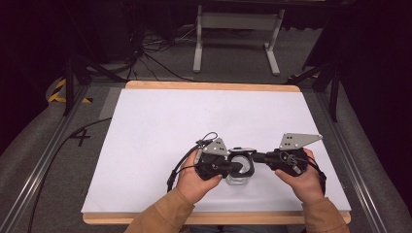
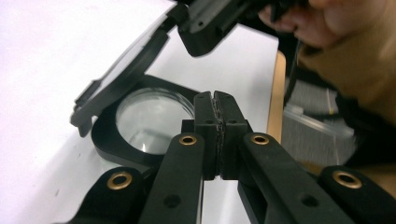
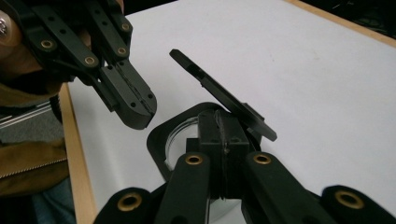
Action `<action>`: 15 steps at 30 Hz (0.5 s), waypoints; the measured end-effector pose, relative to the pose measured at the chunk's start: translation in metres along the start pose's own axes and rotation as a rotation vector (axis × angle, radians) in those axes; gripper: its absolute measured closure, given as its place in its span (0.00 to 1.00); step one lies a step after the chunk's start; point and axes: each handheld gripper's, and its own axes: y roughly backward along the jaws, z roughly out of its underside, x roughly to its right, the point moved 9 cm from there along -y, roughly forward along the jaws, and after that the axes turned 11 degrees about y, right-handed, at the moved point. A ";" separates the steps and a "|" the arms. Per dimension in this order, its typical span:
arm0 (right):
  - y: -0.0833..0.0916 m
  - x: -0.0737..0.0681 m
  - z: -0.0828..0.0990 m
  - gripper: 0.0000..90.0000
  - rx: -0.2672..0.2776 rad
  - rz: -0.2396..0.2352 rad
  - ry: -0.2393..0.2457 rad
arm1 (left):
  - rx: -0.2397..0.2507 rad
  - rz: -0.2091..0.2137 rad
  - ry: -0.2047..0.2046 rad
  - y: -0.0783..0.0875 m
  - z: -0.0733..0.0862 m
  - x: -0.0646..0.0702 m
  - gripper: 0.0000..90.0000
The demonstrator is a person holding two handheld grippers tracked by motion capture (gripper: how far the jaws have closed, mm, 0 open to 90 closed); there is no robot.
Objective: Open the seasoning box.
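A small clear jar with a black square-cornered top stands on the white sheet near the front edge. Its round clear opening is uncovered, and its thin black flip lid stands tilted up. My right gripper is shut on the raised lid, pinching its free edge; in the high view it reaches in from the right. My left gripper is shut with nothing between its jaws. It hovers just beside the jar's black rim, coming in from the left.
The white sheet lies on a wooden board with bare wood along its near edge. Grey carpeted floor, cables and a white frame stand lie beyond the table's far side.
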 end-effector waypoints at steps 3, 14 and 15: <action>-0.002 0.004 -0.001 1.00 0.014 0.029 -0.007 | -0.010 -0.025 0.007 -0.004 0.003 -0.005 1.00; -0.008 0.018 -0.007 1.00 0.054 0.129 -0.035 | -0.062 -0.092 -0.018 -0.014 0.016 -0.011 1.00; -0.009 0.021 -0.007 1.00 0.057 0.139 -0.039 | -0.061 -0.094 -0.020 -0.014 0.016 -0.011 1.00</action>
